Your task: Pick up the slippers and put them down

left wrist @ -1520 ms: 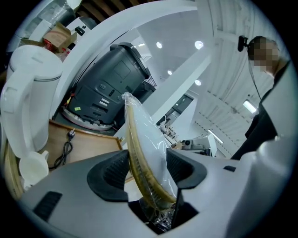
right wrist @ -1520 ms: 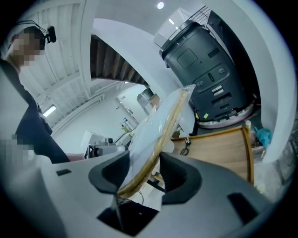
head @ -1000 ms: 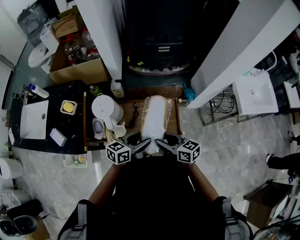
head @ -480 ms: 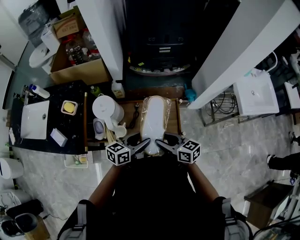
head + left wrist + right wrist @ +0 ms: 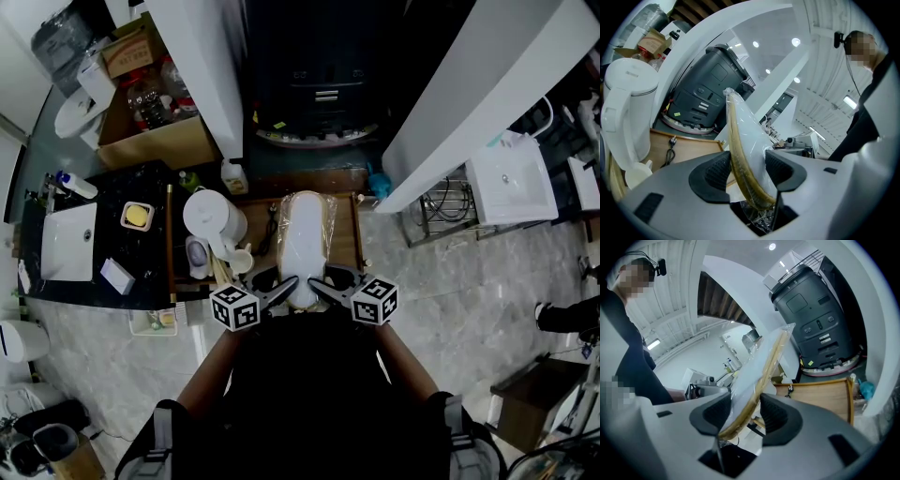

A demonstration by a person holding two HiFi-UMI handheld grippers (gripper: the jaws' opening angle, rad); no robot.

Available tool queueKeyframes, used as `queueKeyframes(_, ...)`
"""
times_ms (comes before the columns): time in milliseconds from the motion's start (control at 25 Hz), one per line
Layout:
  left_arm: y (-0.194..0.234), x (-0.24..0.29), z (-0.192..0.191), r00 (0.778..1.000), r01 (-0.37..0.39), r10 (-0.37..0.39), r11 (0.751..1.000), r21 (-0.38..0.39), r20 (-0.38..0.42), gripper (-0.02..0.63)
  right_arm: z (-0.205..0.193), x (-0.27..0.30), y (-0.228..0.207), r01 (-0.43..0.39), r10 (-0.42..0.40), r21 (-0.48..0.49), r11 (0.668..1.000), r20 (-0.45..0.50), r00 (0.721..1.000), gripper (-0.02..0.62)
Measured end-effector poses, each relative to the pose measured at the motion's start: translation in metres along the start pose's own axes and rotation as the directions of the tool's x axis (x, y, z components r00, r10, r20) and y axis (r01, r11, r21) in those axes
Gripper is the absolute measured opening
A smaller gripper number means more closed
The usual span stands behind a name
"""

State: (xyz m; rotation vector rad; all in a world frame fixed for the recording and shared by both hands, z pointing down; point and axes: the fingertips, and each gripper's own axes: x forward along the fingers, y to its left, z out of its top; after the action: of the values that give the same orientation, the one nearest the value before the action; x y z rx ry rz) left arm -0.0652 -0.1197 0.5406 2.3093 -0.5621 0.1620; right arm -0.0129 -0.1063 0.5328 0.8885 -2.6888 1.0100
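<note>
Bagged slippers (image 5: 305, 234): long axis straight away over tray (image 5: 345, 242); near end clamped between left gripper (image 5: 285, 289) (jaws just closed in) and right gripper (image 5: 321, 286).

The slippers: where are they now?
Head view, centre: slippers over the wooden tray, right of the white kettle; left gripper, just closed, and right gripper hold them.

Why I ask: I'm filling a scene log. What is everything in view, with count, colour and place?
slippers pack: one, white with tan edge, clear-wrapped, over the wooden tray
wooden tray: one, brown, centre
kettle: one, white, left of tray
left sink: one, white, far left
right sink: one, white, far right
cardboard box: one, brown, upper left
machine: one, dark grey, beyond the tray
left hand-held gripper: one, grey, jaws just been closing, pads on the pack
right hand-held gripper: one, grey, clamped on the pack
</note>
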Motion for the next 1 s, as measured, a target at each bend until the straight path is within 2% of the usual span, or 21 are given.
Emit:
queueKeyframes(560, 0.018, 0.008, -0.027, 0.997, -0.026, 0.022, 0.998, -0.052, -0.078, 0.225, -0.026, 0.009, -0.015, 0.036, -0.034, 0.022, 0.999, -0.096, 0.995, 0.199)
queueKeyframes(1000, 0.058, 0.041, -0.044, 0.985, -0.057, 0.047, 0.997, -0.055, -0.165, 0.225, -0.049, 0.027, -0.067, 0.058, -0.046, 0.084, 0.995, -0.143, 0.989, 0.199)
